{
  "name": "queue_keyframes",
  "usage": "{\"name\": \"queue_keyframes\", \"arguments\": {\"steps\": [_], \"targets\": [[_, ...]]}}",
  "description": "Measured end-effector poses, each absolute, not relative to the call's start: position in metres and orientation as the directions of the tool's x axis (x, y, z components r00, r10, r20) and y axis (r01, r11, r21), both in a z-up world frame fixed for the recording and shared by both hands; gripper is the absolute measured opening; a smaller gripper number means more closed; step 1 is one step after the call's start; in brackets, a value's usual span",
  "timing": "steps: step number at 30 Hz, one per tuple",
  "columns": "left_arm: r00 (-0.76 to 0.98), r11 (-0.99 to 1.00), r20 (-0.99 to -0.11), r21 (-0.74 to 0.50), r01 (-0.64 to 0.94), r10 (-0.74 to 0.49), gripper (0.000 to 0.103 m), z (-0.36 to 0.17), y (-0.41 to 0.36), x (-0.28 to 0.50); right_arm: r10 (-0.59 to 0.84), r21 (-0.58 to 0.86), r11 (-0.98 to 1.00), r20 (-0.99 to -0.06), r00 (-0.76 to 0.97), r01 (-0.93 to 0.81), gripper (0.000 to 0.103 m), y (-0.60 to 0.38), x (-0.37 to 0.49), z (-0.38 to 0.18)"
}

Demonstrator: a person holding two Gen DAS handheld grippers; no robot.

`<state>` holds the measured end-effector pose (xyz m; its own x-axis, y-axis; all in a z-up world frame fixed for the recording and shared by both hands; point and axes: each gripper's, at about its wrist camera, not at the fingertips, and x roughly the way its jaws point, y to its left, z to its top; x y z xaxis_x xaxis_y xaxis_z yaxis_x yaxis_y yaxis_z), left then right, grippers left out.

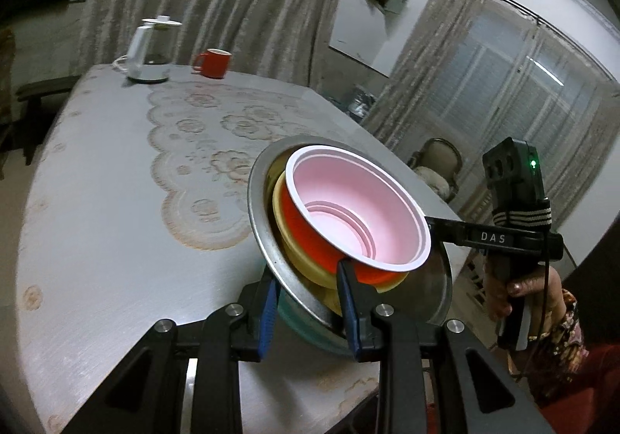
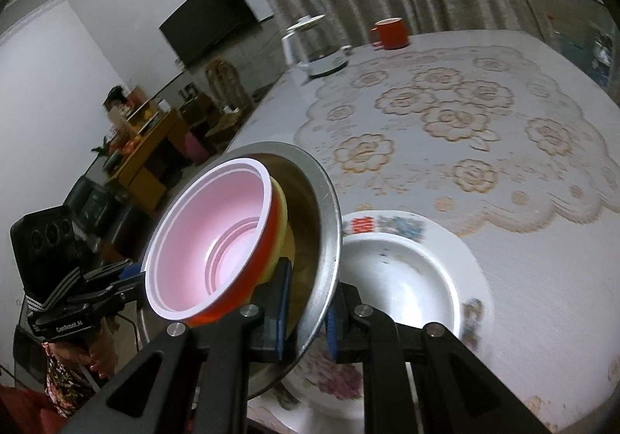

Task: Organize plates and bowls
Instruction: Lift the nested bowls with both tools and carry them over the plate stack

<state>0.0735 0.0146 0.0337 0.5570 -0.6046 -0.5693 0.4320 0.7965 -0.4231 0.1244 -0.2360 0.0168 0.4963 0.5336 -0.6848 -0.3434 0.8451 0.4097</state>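
A steel bowl (image 1: pixel 263 224) holds a yellow bowl (image 1: pixel 281 209) and, inside that, a red bowl with a pink inside (image 1: pixel 348 201). The stack is tilted and lifted over the table's near edge. My left gripper (image 1: pixel 308 308) is shut on the steel bowl's near rim. My right gripper (image 2: pixel 306 312) is shut on the opposite rim of the steel bowl (image 2: pixel 325 209), with the red bowl (image 2: pixel 217 236) and yellow bowl (image 2: pixel 285 209) inside it. The right gripper also shows in the left wrist view (image 1: pixel 438 230). A white flowered plate (image 2: pixel 407 279) lies on the table just under the stack.
The table (image 1: pixel 97 201) has a lace-patterned cloth (image 2: pixel 445 116). A white kettle (image 1: pixel 149 50) and a red mug (image 1: pixel 213 62) stand at the far edge. A chair (image 1: pixel 438 162) is beyond the table's right side. A cabinet (image 2: pixel 147 147) stands at the left.
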Motion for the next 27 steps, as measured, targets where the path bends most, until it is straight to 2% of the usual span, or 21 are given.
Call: {"name": "queue_keyframes", "arguments": {"steps": [13, 27], "targets": [[0.484, 0.765, -0.602, -0.406, 0.499, -0.635, 0.029, 0.027, -0.035, 0.099, 0.485, 0.447, 0.868, -0.677, 0.553, -0.214, 0.014, -0.29, 0.113, 0.005], [0.456, 0.761, -0.621, -0.413, 0.501, -0.637, 0.029, 0.009, -0.049, 0.107, 0.461, 0.466, 0.873, -0.686, 0.563, -0.146, 0.014, -0.308, 0.107, -0.011]]}}
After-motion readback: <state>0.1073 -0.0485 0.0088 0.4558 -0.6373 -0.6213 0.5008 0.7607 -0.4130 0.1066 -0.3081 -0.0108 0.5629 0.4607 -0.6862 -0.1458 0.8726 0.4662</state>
